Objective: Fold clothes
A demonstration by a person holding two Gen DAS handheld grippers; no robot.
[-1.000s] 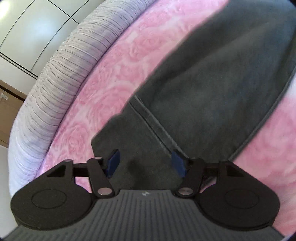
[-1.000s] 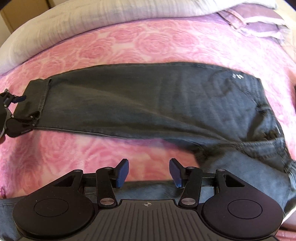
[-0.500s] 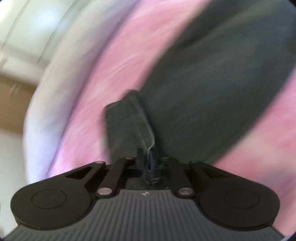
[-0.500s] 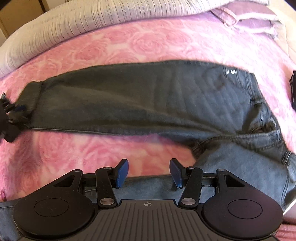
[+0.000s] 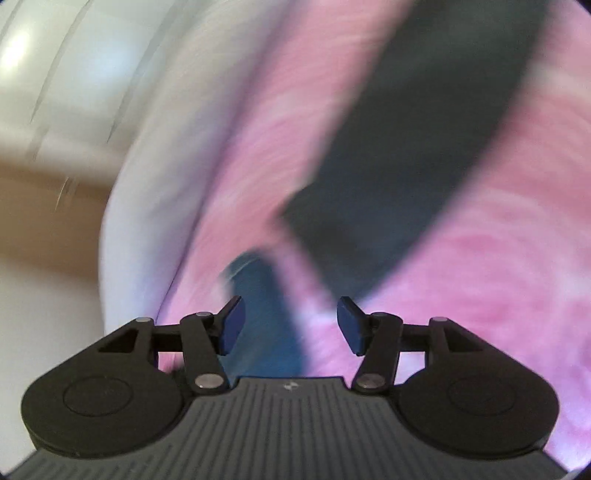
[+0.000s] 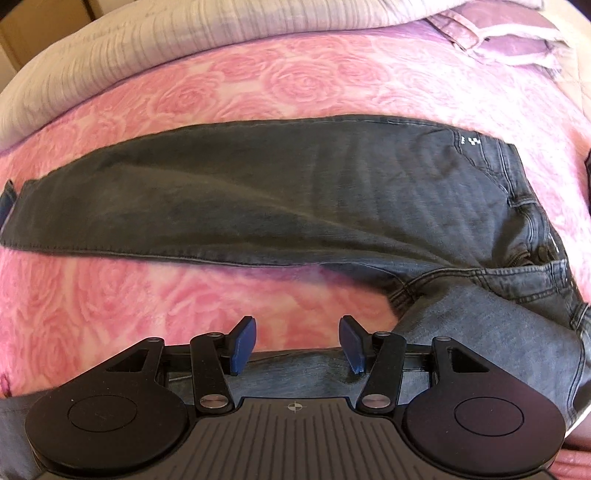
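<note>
Dark jeans (image 6: pixel 295 192) lie flat across the pink rose blanket (image 6: pixel 147 302), one leg stretched left, probably for folding. Left gripper (image 5: pixel 290 325) is opening, nothing between its pads; right gripper (image 6: pixel 297 345) hovers open, empty.

Bed in a bright room

A pink rose-patterned blanket (image 6: pixel 155 295) covers the bed, with a pale striped cover (image 6: pixel 207 33) bunched along its far edge and a lilac pillow (image 6: pixel 506 40) at the far right corner. Wooden furniture (image 6: pixel 40 26) stands beyond.
</note>
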